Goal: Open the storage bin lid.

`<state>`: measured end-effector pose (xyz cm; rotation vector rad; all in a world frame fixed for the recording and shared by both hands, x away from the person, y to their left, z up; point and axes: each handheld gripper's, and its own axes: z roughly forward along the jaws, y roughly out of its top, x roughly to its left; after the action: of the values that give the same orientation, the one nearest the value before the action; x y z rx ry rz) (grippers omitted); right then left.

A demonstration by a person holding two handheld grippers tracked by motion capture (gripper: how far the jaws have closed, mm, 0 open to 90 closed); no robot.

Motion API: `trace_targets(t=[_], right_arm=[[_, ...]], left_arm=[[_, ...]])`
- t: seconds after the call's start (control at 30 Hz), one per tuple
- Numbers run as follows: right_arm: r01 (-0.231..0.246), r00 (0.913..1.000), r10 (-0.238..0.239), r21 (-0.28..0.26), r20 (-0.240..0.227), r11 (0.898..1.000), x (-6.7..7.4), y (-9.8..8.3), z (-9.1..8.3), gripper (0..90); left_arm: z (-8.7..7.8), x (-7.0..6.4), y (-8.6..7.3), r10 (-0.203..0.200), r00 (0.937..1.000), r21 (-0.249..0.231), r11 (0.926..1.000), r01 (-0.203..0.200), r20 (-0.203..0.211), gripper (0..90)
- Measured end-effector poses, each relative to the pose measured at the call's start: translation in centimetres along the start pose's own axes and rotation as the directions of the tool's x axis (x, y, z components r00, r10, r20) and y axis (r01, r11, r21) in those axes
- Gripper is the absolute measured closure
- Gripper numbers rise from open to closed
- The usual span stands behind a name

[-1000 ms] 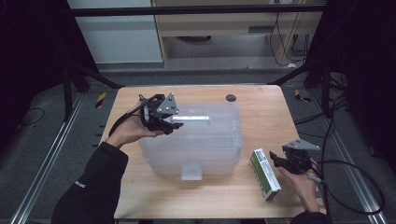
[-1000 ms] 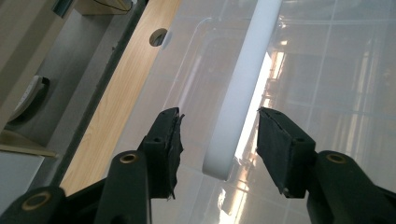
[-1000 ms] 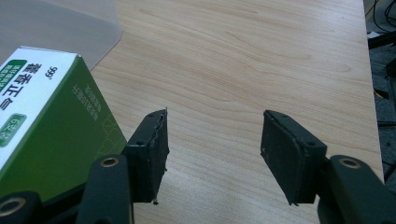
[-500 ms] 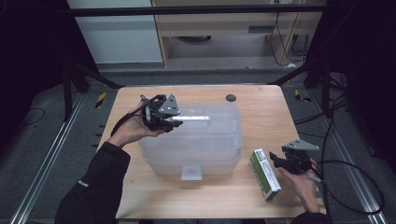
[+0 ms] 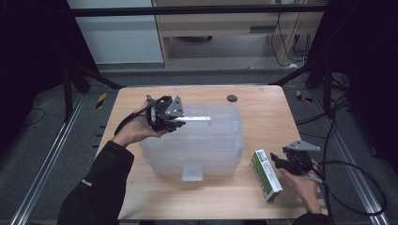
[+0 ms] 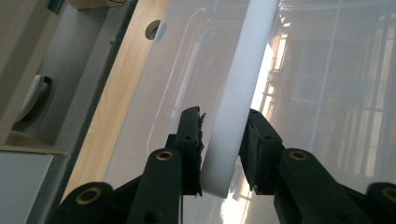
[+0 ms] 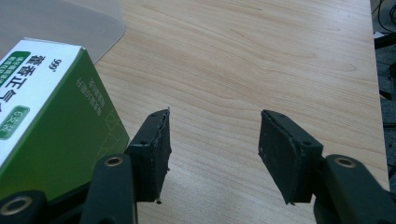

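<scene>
**Left gripper closes on the bin's white handle; right gripper waits open beside the box**

The worktop (image 5: pixel 263 117) is pale wood with a visible grain, rectangular with rounded corners. At its centre sits the largest thing on it, a translucent plastic storage bin (image 5: pixel 206 150), boxy with soft corners, a ribbed lid and a small clear latch at its 6 o'clock edge. Along the lid's 12 o'clock side runs a smooth, matte white handle (image 6: pixel 238 93), a flattened bar with a rounded end.

The left gripper (image 5: pixel 170 123) is at the bin's 10 o'clock corner. Its jaws have just been closing, and the white handle stands between them: in the left gripper view the right pad lies against the bar and the left pad touches it at its lower edge, so the grip looks made.

At about 4 o'clock from the bin lies a green and white carton (image 5: pixel 266 174), a long cardboard box with printed characters, flat on the wood. The right gripper (image 7: pixel 212 156), at the carton's 3 o'clock side, is parted wide over bare wood, holding nothing; its ribbed black pads are clear of the carton.

A small dark round hole (image 5: pixel 231 98) marks the worktop at 12 o'clock.
</scene>
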<state>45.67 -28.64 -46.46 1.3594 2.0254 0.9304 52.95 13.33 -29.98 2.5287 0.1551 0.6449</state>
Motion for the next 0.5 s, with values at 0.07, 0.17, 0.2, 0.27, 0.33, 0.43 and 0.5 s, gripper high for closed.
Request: trace_targets(t=[0.07,0.17,0.2,0.27,0.33,0.43,0.5], right_arm=[[-0.003,1.0000,0.003,-0.001,0.000,1.000,0.01,0.02,-0.04,44.2],[-0.008,1.0000,0.008,-0.004,0.004,1.000,-0.04,0.04,-0.04,44.8],[-0.006,1.0000,0.006,-0.005,0.004,1.000,-0.07,0.05,-0.07,45.3],[-0.003,1.0000,0.003,-0.012,0.007,1.000,-0.11,0.11,-0.17,46.1],[-0.012,0.9999,0.013,-0.018,0.007,1.000,-0.11,0.20,-0.34,47.3],[-0.018,0.9998,0.018,-0.025,0.004,1.000,-0.17,0.27,-0.53,49.9],[-0.011,0.9999,0.011,-0.035,0.010,0.999,-0.23,0.34,-0.68,52.2]], left_arm=[[0.01,-0.07,-0.05,0.005,1.0000,-0.005,1.0000,-0.005,-0.006,70.3],[-0.05,-0.14,0.01,0.019,0.9997,0.001,0.9998,-0.019,-0.013,70.9],[-0.06,-0.14,0.02,0.024,0.9996,0.002,0.9997,-0.024,-0.014,71.0],[-0.09,-0.16,0.07,0.028,0.9995,0.006,0.9996,-0.028,-0.016,71.2],[-0.10,-0.20,0.10,0.033,0.9993,0.007,0.9994,-0.033,-0.019,71.3],[-0.12,-0.19,0.09,0.036,0.9992,0.006,0.9993,-0.036,-0.019,71.4],[-0.13,-0.15,0.12,0.036,0.9992,0.007,0.9993,-0.036,-0.019,71.5]])
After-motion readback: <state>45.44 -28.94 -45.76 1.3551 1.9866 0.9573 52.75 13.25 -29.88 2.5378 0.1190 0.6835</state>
